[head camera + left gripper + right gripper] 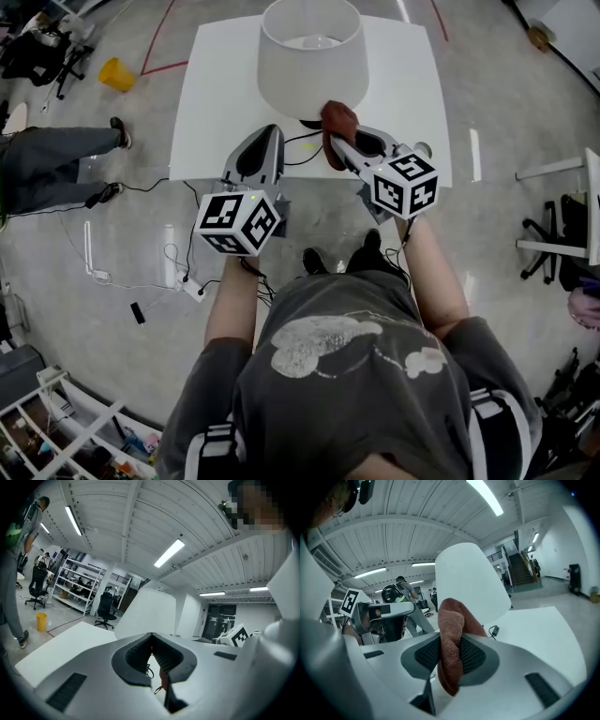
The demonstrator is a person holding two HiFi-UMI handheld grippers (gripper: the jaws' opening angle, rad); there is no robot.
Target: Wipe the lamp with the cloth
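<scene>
A lamp with a wide white shade (311, 52) stands at the middle of the white table (216, 94). My right gripper (336, 141) is shut on a rust-brown cloth (339, 120), which sits at the shade's near lower rim, over the lamp's foot. In the right gripper view the cloth (452, 644) bulges up between the jaws, with the shade (468, 583) just behind it. My left gripper (273, 131) hovers left of the cloth near the table's front edge; its jaws are shut on nothing (151, 637), and the shade (150, 611) is ahead of it.
A black cable (302, 150) runs over the table by the lamp's foot. A person's legs (56, 169) and a yellow bin (117, 75) are on the floor at the left. A power strip (192, 289) lies below the table; an office chair (562, 234) stands at the right.
</scene>
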